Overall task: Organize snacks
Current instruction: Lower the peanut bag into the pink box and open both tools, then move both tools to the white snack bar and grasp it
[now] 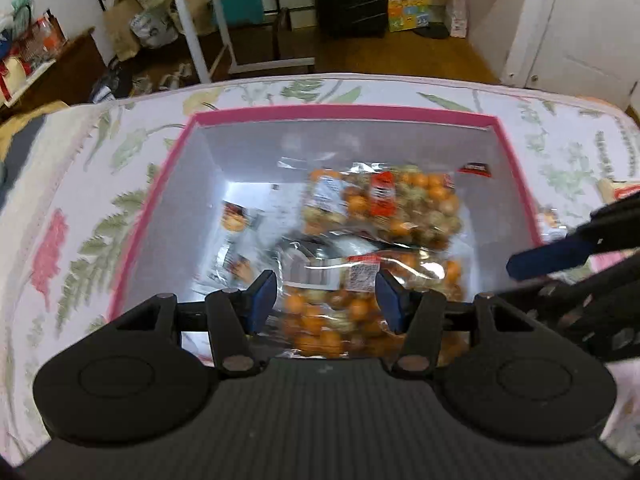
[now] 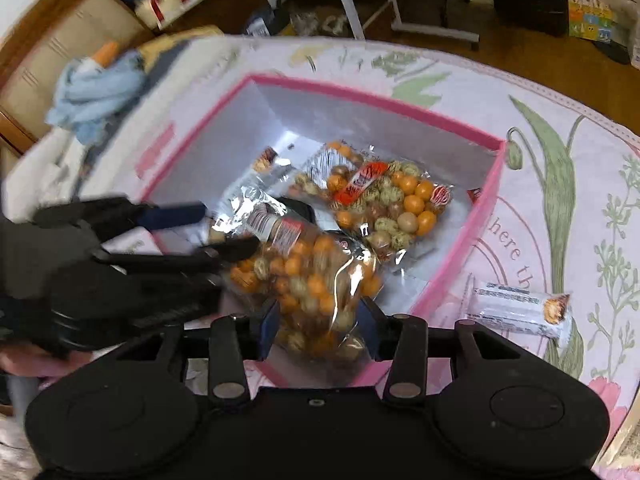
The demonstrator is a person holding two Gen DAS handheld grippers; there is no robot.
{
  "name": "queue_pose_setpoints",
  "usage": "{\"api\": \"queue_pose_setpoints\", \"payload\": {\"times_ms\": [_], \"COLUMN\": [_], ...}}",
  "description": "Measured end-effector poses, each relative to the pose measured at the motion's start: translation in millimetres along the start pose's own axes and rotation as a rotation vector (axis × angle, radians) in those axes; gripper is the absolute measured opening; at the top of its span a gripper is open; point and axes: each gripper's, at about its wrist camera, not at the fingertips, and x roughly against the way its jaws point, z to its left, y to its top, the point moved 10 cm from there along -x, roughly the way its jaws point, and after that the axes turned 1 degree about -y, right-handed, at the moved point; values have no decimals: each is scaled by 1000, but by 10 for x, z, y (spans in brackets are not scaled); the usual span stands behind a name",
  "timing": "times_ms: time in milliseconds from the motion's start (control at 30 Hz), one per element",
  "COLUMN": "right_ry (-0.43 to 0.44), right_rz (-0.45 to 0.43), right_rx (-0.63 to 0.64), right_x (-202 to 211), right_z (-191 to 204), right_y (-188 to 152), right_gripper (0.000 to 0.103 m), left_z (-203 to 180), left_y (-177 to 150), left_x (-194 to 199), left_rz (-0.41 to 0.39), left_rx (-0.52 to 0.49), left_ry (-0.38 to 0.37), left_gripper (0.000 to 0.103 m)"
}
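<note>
**Both grippers over the pink box, one bag between them**

Right gripper (image 2: 318, 322) first: its blue pads sit on either side of a clear bag (image 2: 308, 276) of orange and speckled balls, jaws partly apart and pressed into the plastic. That bag hangs over the near corner of the box (image 2: 486, 204), most of it above the box floor, its bottom end down between the right fingers.

Left gripper (image 1: 326, 294) now, coming in from the side. In its own view the jaws stand partly apart with the bag's crinkled top and label between the pads. Whether the pads actually bite the plastic is hard to call through the blur; they look close to it, perhaps just touching. In the right view, the left fingers (image 2: 176, 214) reach across the box's near-left rim toward the bag's sealed top.

Into the box: pink rim, pale grey walls, sitting on a floral cloth (image 1: 80, 208). A second bag (image 2: 384, 196) of the same balls lies flat on the floor toward the far side. A small packet (image 2: 268, 160) lies near the back left corner.

Outside, on the cloth just right of the box, a white wrapped bar (image 2: 520, 310) lies alone.
</note>
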Motion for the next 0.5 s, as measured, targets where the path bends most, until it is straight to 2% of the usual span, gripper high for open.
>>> {"api": "queue_pose_setpoints", "payload": {"times_ms": [100, 200, 267, 400, 500], "right_ry": [25, 16, -1, -27, -44], "right_rz": [-76, -132, -167, -213, -232], "right_rx": [8, 17, 13, 13, 45], "right_x": [358, 692, 882, 1107, 1171], "right_z": [-76, -242, -428, -795, -989], "right_y": [-5, -38, -65, -134, -207], "right_gripper": [49, 49, 49, 49, 50], "left_z": [-95, -255, -422, -795, -1088], "left_y": [-2, 41, 77, 123, 116], "left_x": [126, 328, 468, 657, 669], "left_rz": [-25, -60, -66, -60, -5], "left_rx": [45, 38, 30, 7, 28], "left_ry": [-34, -63, -115, -200, -288], "left_gripper": [53, 52, 52, 52, 51]}}
